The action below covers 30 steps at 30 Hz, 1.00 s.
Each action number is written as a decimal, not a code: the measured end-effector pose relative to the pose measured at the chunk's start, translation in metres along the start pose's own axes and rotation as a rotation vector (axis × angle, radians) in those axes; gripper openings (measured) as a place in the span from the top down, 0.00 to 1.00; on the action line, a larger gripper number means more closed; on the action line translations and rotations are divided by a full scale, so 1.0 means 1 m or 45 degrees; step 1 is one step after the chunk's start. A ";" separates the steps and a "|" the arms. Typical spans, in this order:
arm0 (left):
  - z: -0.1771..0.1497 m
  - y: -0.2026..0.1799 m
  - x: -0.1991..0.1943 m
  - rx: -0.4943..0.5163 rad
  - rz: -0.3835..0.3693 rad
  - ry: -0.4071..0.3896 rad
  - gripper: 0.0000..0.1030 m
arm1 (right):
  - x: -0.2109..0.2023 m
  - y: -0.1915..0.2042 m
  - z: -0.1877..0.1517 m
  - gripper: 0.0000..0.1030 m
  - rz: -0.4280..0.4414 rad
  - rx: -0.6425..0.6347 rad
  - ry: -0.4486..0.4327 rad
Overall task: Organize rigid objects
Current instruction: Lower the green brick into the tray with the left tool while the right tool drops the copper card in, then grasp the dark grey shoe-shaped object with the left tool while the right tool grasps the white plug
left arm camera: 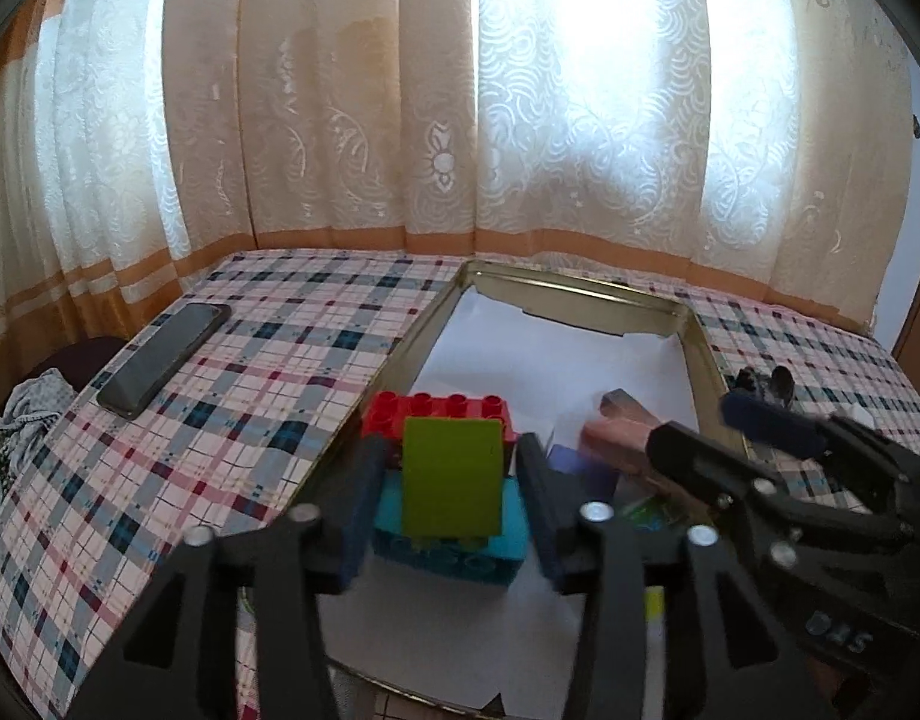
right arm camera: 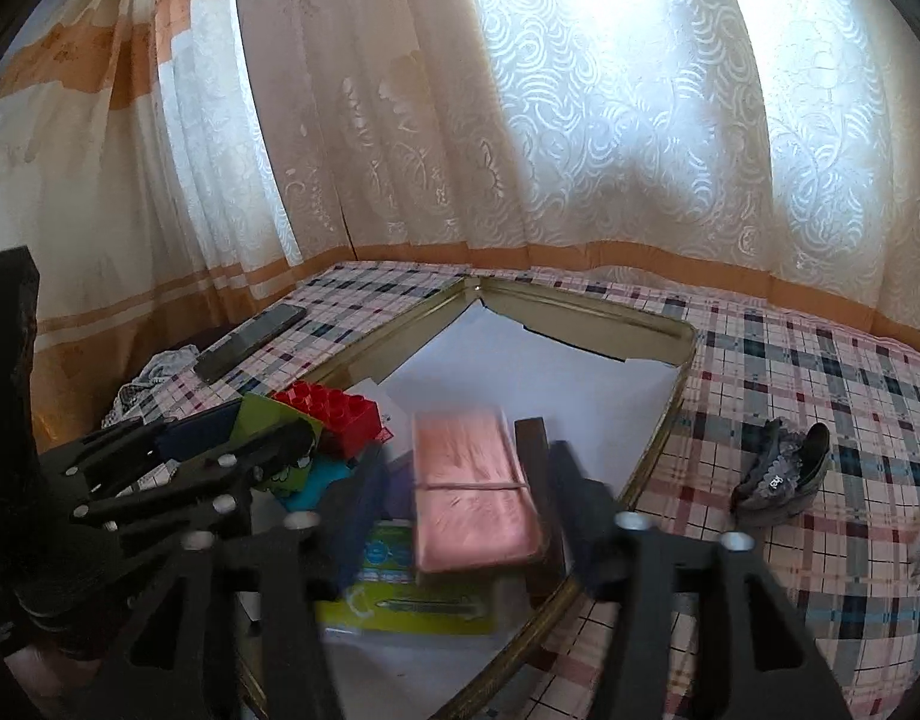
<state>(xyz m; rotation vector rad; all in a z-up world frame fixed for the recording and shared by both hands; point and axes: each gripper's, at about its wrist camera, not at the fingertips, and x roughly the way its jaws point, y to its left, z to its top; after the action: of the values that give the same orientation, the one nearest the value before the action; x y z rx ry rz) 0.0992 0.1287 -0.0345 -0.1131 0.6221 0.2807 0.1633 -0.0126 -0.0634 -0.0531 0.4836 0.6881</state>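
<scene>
A gold metal tray [left arm camera: 703,354] lined with white paper lies on the plaid tablecloth; it also shows in the right wrist view [right arm camera: 670,414]. My left gripper [left arm camera: 451,495] stands open around a green block [left arm camera: 452,475] that sits on a teal brick [left arm camera: 460,552], with a red brick [left arm camera: 439,408] behind. My right gripper [right arm camera: 460,498] is open around a pink box [right arm camera: 472,492] that lies on a green-and-blue packet [right arm camera: 400,594] in the tray. The red brick [right arm camera: 334,417] shows left of it.
A black phone [left arm camera: 163,357] lies on the cloth left of the tray. A small grey and black bundle [right arm camera: 781,474] lies right of the tray. Curtains hang behind the table. Crumpled cloth [left arm camera: 16,426] sits off the left edge.
</scene>
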 end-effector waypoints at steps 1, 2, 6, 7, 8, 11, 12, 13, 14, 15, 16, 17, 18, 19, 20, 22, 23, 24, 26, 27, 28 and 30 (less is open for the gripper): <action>0.000 0.001 -0.001 -0.008 0.012 -0.004 0.47 | -0.003 -0.001 0.000 0.32 -0.012 0.007 -0.016; 0.000 0.002 -0.002 -0.016 0.017 -0.006 0.37 | -0.006 -0.003 0.000 0.29 -0.013 0.015 -0.023; 0.001 0.002 -0.012 -0.048 0.047 -0.038 0.14 | -0.018 -0.014 -0.001 0.21 -0.018 0.067 -0.049; 0.001 -0.001 -0.014 -0.048 0.048 -0.045 0.13 | -0.020 -0.017 -0.001 0.21 -0.022 0.073 -0.051; 0.002 -0.006 -0.018 -0.044 0.044 -0.054 0.12 | -0.024 -0.019 -0.001 0.21 -0.025 0.079 -0.053; 0.005 -0.019 -0.025 -0.028 0.035 -0.077 0.05 | -0.037 -0.029 -0.003 0.21 -0.048 0.083 -0.071; 0.006 -0.027 -0.027 -0.016 0.028 -0.089 0.03 | -0.044 -0.034 -0.004 0.21 -0.059 0.082 -0.082; 0.008 -0.033 -0.028 -0.008 0.015 -0.099 0.02 | -0.051 -0.040 -0.005 0.21 -0.073 0.083 -0.094; 0.008 -0.041 -0.029 0.002 -0.001 -0.103 0.02 | -0.057 -0.046 -0.005 0.20 -0.089 0.088 -0.102; 0.009 -0.048 -0.029 0.011 -0.017 -0.103 0.02 | -0.064 -0.055 -0.006 0.20 -0.115 0.094 -0.111; 0.010 -0.056 -0.030 0.023 -0.034 -0.102 0.02 | -0.068 -0.062 -0.007 0.20 -0.134 0.097 -0.118; 0.010 -0.068 -0.029 0.042 -0.056 -0.097 0.02 | -0.073 -0.070 -0.008 0.20 -0.158 0.099 -0.123; 0.010 -0.076 -0.028 0.055 -0.069 -0.094 0.01 | -0.077 -0.079 -0.009 0.20 -0.190 0.101 -0.126; 0.010 -0.085 -0.028 0.070 -0.083 -0.090 0.01 | -0.081 -0.088 -0.010 0.20 -0.223 0.102 -0.125; 0.011 -0.095 -0.027 0.087 -0.097 -0.085 0.01 | -0.084 -0.098 -0.012 0.20 -0.256 0.106 -0.119; 0.012 -0.115 -0.025 0.114 -0.128 -0.072 0.01 | -0.089 -0.120 -0.014 0.20 -0.322 0.123 -0.108; 0.013 -0.125 -0.024 0.126 -0.152 -0.064 0.01 | -0.092 -0.131 -0.015 0.20 -0.346 0.137 -0.103; 0.014 -0.137 -0.022 0.143 -0.177 -0.055 0.00 | -0.094 -0.143 -0.016 0.20 -0.369 0.155 -0.097; 0.015 -0.158 -0.014 0.184 -0.217 -0.024 0.00 | -0.093 -0.162 -0.015 0.19 -0.417 0.182 -0.079; 0.016 -0.170 -0.007 0.201 -0.233 -0.001 0.00 | -0.092 -0.174 -0.016 0.15 -0.439 0.198 -0.059; 0.017 -0.181 0.002 0.212 -0.243 0.016 0.00 | -0.091 -0.182 -0.017 0.12 -0.451 0.209 -0.046; 0.017 -0.195 0.017 0.222 -0.251 0.052 0.00 | -0.089 -0.199 -0.020 0.10 -0.483 0.226 -0.019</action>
<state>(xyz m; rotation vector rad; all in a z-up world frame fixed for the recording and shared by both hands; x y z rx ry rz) 0.1791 -0.0508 -0.0263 -0.0120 0.6683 0.0329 0.2191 -0.2247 -0.0635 0.0269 0.5017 0.2721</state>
